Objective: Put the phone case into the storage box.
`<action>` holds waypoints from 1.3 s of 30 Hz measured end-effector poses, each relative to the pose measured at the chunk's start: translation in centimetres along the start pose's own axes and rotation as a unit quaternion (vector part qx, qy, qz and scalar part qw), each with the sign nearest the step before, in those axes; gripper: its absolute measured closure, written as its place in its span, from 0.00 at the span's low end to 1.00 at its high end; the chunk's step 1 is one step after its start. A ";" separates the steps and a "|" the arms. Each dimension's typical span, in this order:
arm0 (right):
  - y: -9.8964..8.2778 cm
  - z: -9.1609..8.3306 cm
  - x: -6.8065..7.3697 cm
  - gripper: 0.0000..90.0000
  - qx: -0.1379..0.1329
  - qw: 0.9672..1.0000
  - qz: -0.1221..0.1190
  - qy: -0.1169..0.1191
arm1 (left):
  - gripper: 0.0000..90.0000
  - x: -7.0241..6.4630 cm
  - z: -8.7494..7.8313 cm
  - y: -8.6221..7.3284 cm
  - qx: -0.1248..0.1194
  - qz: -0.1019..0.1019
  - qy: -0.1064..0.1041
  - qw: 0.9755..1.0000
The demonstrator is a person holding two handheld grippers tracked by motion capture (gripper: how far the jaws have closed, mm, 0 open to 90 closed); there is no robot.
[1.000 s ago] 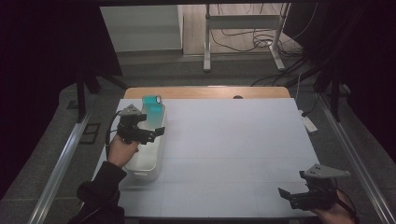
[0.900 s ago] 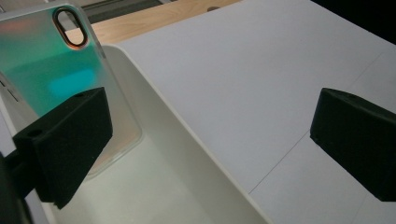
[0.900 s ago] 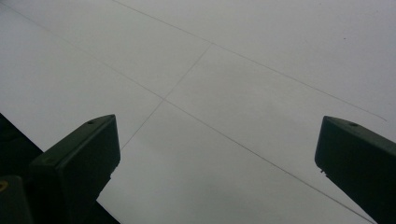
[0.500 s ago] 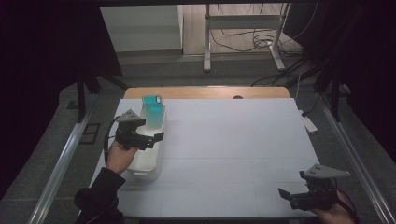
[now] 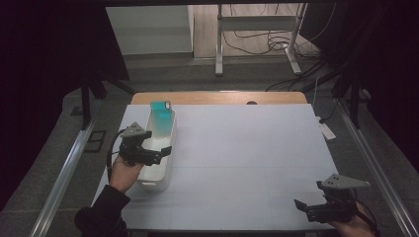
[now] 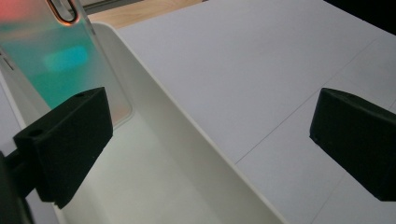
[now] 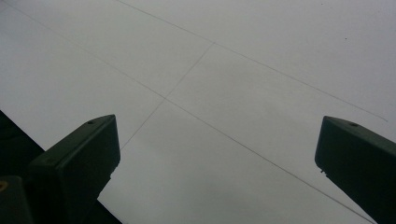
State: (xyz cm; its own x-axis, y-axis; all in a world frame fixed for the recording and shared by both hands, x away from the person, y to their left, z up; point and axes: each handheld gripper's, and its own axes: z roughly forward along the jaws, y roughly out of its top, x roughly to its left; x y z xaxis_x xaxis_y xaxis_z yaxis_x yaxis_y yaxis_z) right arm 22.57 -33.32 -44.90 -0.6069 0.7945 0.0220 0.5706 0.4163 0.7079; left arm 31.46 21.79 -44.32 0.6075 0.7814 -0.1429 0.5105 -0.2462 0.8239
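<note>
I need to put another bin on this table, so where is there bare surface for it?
The wide white table is bare from the white bin rightward to its far edge, down to the right gripper. It is crowded at the left edge, where the left gripper straddles the bin's wall near the teal phone case.

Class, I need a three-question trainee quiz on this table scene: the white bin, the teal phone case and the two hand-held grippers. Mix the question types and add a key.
1. True or false: the left hand-held gripper is shut on the teal phone case.
2. Where does the teal phone case stand? A) flat on the table sheet; B) leaning at the far end inside the white bin; C) between the right hand-held gripper's jaws.
3. Fill in: the right hand-held gripper hangs, jaws apart, over the bare white ____.

Key: 1 false, its jaws stand wide open, one over the bin and one beyond its wall. 2 B. 3 table sheet.
</note>
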 end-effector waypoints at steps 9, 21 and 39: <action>0.0 0.0 0.0 0.00 0.000 1.000 0.000 -0.001 | 0.00 -0.6 -0.6 -0.6 -0.002 0.000 0.002 1.000; 0.0 0.0 0.0 0.00 -0.001 1.000 0.003 -0.003 | 0.00 -1.8 -1.7 -1.6 -0.008 0.007 0.002 1.000; 0.0 0.0 0.0 0.00 0.001 1.000 0.002 -0.005 | 0.00 -3.2 -4.2 -3.7 -0.022 -0.002 0.006 1.000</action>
State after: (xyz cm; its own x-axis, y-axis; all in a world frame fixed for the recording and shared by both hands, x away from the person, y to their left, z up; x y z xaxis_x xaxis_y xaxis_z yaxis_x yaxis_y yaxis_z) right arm 22.58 -33.29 -44.91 -0.5990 0.8005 0.0181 0.5740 0.4136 0.7068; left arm 25.07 22.56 -44.58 0.5985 0.7888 -0.1398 0.4855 -0.2184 0.8465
